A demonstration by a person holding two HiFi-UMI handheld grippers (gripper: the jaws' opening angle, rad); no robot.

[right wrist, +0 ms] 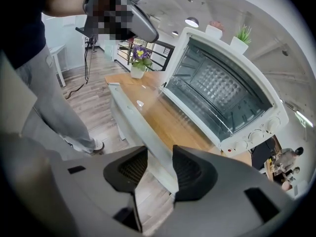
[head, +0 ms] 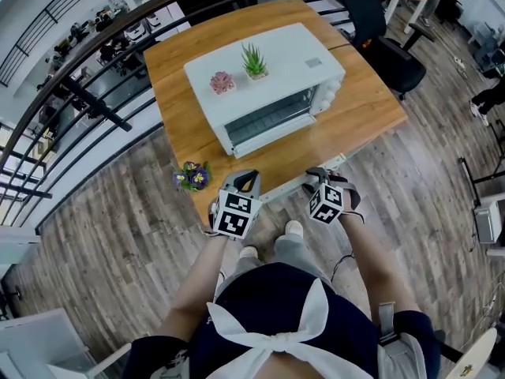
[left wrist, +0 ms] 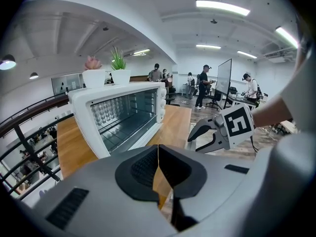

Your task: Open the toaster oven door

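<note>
**Straddling the lowered door's rail with the right tool**

Watching from my end, the toaster oven sits about mid-counter, with its front turned toward the near edge of the counter. Its door is down and lies roughly level in front of the opening. The counter's wood shows through the glass. The door's white front rail reaches out to about the counter's near edge. In the right tool's view I look straight into the open cavity, with the wire rack and a dimpled, shiny back wall. The knobs are at the right end of the oven's front.

My right tool has its jaws wide, one on each side of that front rail. Floor shows between the left pad and the rail, so nothing is clamped. I cannot tell whether the other pad touches the rail.

My left tool is closed, pad against pad, with nothing in it. In the head view it hovers at the counter's near edge, just left of the rail and near the right tool.

On the oven's top stand a green potted plant and, just beside it, a pink potted plant. A pot of purple flowers stands at the counter's near-left corner, close to the left tool.
</note>
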